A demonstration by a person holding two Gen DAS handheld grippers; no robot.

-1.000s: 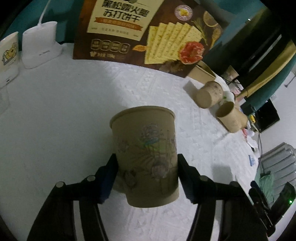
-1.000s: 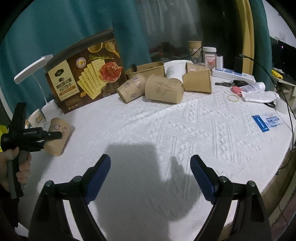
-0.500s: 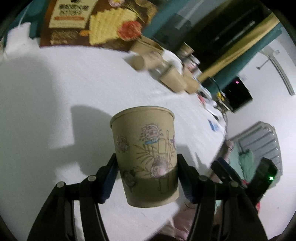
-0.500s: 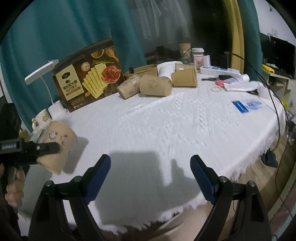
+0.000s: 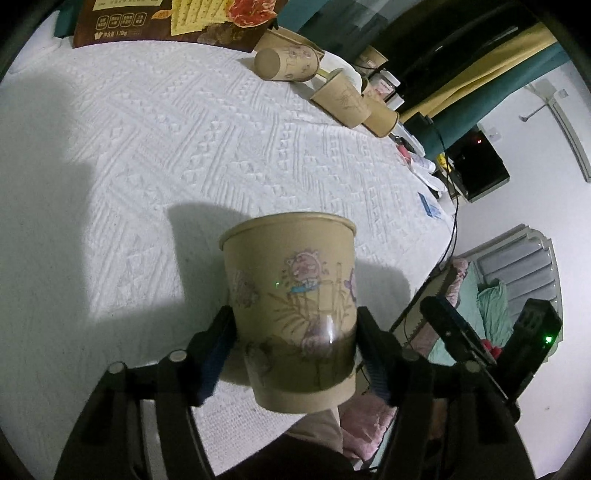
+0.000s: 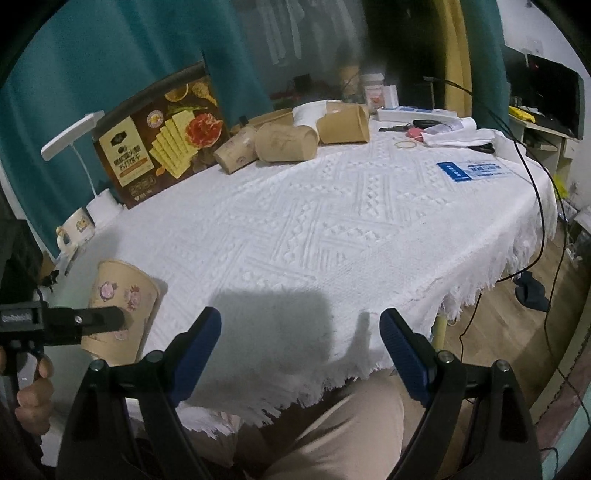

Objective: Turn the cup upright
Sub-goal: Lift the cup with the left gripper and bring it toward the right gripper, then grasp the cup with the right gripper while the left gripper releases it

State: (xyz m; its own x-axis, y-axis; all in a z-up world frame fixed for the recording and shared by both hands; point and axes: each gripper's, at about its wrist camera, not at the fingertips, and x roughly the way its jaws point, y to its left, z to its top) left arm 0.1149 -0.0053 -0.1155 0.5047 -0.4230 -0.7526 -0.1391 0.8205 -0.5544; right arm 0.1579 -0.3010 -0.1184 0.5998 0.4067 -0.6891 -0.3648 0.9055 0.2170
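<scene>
Left wrist view: the left gripper is clamping a brown paper cup low on its wall, one blue pad pressing each side, rim up and tilting slightly. The cup is hanging over the near edge of the white tablecloth, its cartoon flower drawings facing the lens. Beyond the cup, the embossed cloth is lying bare as far as the cracker box at the far edge; only small pale print shows on the box, too small to read. Right of the box, three more paper cups are lying on their sides in a loose row. Right of the held cup, the cloth is ending in a fringed edge, with the right gripper showing past it.

Right wrist view: the right gripper is standing wide open, gripping nothing, its blue pads spread over the fringed near edge of the tablecloth. The held cup is sitting left of this gripper, pinched by the left gripper, near the cloth's left edge; whether its base is touching the cloth cannot be told. Wide bare cloth is stretching from the cup to the cracker box, which is showing crackers and Chinese lettering. Right of the box, tipped cups are crowding the far edge. A blue-and-white card is lying near the right edge, its print unreadable.
</scene>
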